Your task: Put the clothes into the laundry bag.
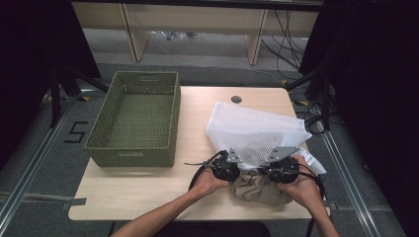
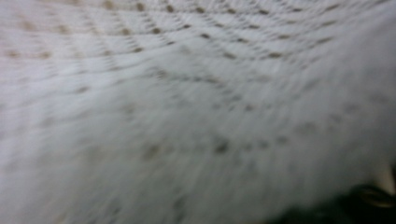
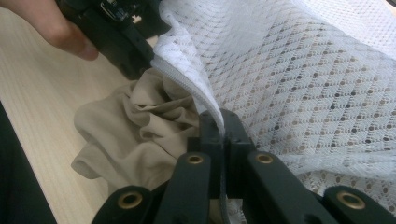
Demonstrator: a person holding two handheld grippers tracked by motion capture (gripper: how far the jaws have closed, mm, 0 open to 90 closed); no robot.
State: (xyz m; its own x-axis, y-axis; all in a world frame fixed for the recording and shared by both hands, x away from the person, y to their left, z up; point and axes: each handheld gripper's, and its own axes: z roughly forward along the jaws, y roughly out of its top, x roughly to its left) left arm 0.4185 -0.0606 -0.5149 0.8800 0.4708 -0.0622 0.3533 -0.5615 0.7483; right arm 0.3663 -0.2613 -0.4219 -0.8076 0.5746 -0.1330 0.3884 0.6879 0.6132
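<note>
Both grippers work the mouth of a white mesh laundry bag (image 1: 252,131) near the table's (image 1: 148,190) front edge, right of centre. Right gripper (image 3: 223,133) has its jaws pressed together on the bag's zippered rim, pinching it and lifting it off the beige garment (image 3: 140,128) bunched just below. Left gripper (image 1: 226,165) sits at the other side of the opening; in its own view it's mesh close-up, blurred, so the contact can't be seen, but by my read its jaws are closed on the rim too. Reason for the two-point hold, prob.: pulling the rim apart keeps the mouth wide so the garment can go in, or come out; can't tell which.

The garment lies crumpled on the table at the bag's mouth, between the two hands, partly under the raised edge.

Count: 1 mesh bag, 1 beige garment, 1 green woven basket (image 1: 136,118) at the table's left-rear corner w/ nothing visible inside, 2 grippers.
</note>
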